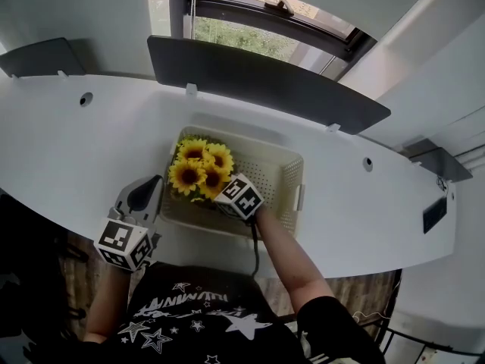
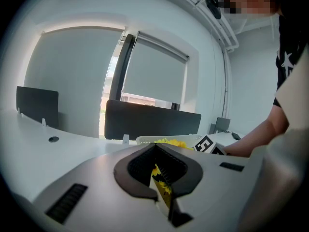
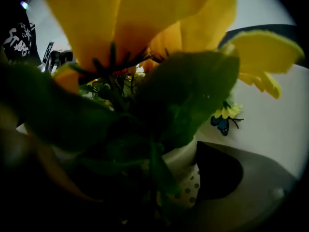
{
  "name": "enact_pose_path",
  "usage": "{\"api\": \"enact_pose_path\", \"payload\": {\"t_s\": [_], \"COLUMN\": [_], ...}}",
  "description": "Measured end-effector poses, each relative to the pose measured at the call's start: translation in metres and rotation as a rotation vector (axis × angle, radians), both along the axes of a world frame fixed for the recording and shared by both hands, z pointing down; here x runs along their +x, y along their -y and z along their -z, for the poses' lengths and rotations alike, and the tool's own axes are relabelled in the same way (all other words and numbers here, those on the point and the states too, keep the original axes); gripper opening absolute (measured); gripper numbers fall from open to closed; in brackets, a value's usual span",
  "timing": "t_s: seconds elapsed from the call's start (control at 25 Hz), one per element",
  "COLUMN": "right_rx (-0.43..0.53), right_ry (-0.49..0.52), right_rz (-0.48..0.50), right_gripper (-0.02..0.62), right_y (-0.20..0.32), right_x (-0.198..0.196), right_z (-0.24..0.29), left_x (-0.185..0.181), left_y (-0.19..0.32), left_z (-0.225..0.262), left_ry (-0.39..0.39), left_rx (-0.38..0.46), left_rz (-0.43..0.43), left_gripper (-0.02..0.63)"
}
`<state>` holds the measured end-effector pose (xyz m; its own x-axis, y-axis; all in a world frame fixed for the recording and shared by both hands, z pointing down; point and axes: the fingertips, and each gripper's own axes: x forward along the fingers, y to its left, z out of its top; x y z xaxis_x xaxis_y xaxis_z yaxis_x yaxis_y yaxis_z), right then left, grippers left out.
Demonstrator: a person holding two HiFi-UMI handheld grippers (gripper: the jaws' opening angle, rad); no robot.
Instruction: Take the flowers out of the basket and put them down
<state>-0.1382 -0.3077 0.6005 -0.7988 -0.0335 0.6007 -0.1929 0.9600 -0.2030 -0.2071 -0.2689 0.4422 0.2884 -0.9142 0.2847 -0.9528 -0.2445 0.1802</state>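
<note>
Past the black shirt (image 1: 197, 317) at 6 o'clock in the head view, the right gripper (image 1: 224, 201) reached into the basket (image 1: 292, 174) on the counter (image 1: 91, 150), upright flowers (image 1: 199, 170) at its 11 o'clock, the left gripper (image 1: 148, 192) outside the basket's 9 o'clock corner. Left gripper view: tips met, an unidentifiable yellow sliver (image 2: 161, 187) between the pads (image 2: 137, 170). Right gripper view: one pad pressed the flowers' white dotted pot (image 3: 186, 173), so I judged it pinched.

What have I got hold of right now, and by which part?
The right tongs seem to grip the flowers by their white dotted pot, low under the leaves. The left tongs hold nothing.
</note>
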Motion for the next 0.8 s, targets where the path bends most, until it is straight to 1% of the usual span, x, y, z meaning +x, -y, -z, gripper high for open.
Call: {"api": "enact_pose_path", "payload": {"t_s": [0.28,0.6,0.8], "right_rx": [0.023,0.032,0.062], "right_ry": [0.026,0.052,-0.003], "right_rz": [-0.043,-0.049,-0.037], "right_gripper": [0.535,0.536,0.524], "right_y": [0.004,0.009,0.011], "right_x": [-0.008,-0.016,-0.014], "right_z": [-0.005,-0.004,-0.007], "left_x": [-0.001,-0.005,-0.007], "left_y": [0.003,0.007,0.008], "left_z": [-0.009,-0.018,-0.02], "left_ry": [-0.008,-0.017,-0.015], "left_rx": [-0.02,-0.048,-0.055], "left_rz": [0.002,0.009,0.011], "left_gripper": [0.009,0.009,0.009]}}
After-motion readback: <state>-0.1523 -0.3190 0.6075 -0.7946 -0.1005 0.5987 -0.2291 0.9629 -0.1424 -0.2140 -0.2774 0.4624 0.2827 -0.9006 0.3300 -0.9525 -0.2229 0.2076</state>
